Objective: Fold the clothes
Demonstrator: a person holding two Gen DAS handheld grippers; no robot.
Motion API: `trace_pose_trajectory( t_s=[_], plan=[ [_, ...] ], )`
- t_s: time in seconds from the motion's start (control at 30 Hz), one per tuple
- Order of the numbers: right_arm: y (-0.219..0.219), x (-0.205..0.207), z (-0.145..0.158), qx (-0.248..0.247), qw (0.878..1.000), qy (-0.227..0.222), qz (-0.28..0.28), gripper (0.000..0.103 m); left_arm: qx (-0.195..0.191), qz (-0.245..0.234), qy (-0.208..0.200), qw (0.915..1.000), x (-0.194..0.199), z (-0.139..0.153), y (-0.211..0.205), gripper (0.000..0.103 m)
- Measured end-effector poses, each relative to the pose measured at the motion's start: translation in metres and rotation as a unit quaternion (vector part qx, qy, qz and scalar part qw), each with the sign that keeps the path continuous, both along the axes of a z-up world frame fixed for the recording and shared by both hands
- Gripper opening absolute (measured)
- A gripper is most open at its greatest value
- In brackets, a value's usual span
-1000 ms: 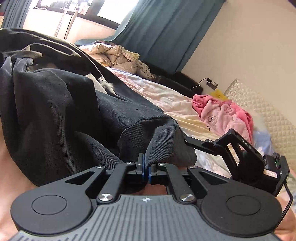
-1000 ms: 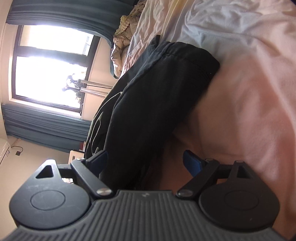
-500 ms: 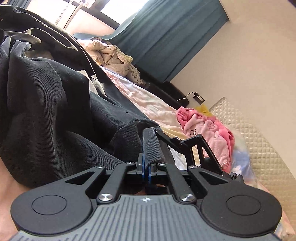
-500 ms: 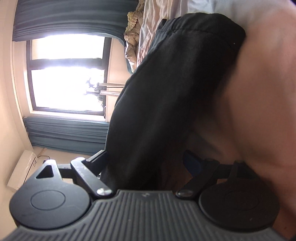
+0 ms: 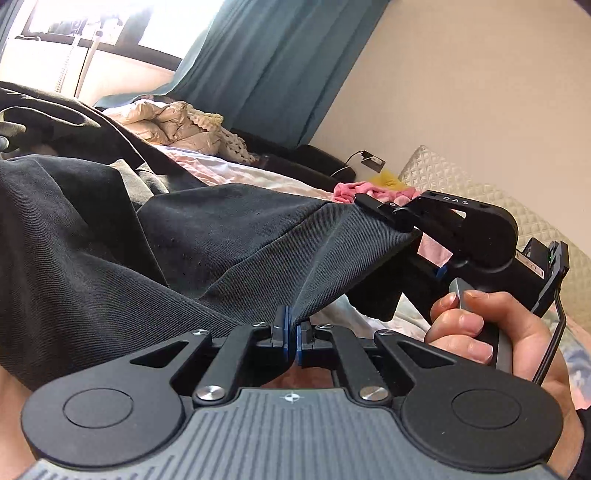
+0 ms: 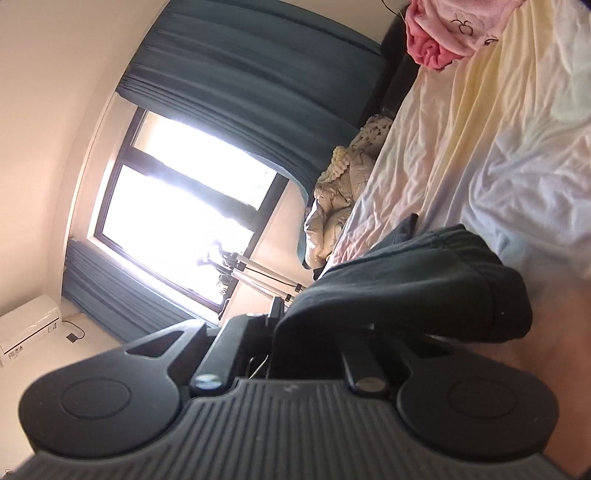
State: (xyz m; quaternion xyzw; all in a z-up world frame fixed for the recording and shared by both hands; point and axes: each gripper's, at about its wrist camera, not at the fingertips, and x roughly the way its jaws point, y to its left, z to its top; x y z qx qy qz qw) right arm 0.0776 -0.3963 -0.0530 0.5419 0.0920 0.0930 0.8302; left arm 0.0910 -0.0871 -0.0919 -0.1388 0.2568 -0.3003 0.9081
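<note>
- Two grippers hold one dark garment (image 5: 229,236) above the bed (image 6: 480,147); its hem is stretched between them while the rest lies heaped on the bed.
- The left gripper (image 5: 292,334) has its blue pads pressed together on a corner of the garment's hem, and the cloth rises from that pinch.
- The right gripper (image 5: 424,240) is at the far end of the same hem; its jaws are closing with the cloth between them, and in the right wrist view the dark cloth drapes over its fingers (image 6: 275,314) and hides the pads.
- A hand (image 5: 491,336) grips the right gripper's handle, fingers curled round the grey trigger.
- A pink garment (image 6: 443,33) lies crumpled on the bed beyond the dark garment, towards the quilted headboard (image 5: 517,206).
- A beige padded jacket (image 5: 173,122) lies bundled at the bed's edge beyond the dark garment, below the teal curtain (image 5: 277,62).
- The window (image 6: 177,221) beside the curtain is bright.
</note>
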Motion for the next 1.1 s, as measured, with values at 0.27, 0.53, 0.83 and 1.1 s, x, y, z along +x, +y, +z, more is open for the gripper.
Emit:
trace_pose_trajectory(
  t_s=[0.27,0.53,0.83,1.1],
  plan=[
    [-0.034,0.016,-0.064,0.12,0.985,0.091,-0.086,0.036,0.031,-0.012,0.014,0.9994,0.003,-0.007,-0.006,0.005],
    [-0.057,0.033,-0.066,0.126,0.979,0.117,-0.112,0.005,0.055,-0.02,0.009,0.9982,0.001,-0.01,-0.011,0.01],
    [-0.107,0.078,0.007,-0.041,0.987,0.076,-0.136,0.005,-0.019,-0.027,-0.002,0.9995,-0.009,0.006,0.006,0.062],
    [-0.18,0.092,-0.045,-0.061,0.971,0.126,-0.193,0.005,-0.048,0.065,0.036,0.9961,0.005,0.02,0.047,0.07]
  ],
)
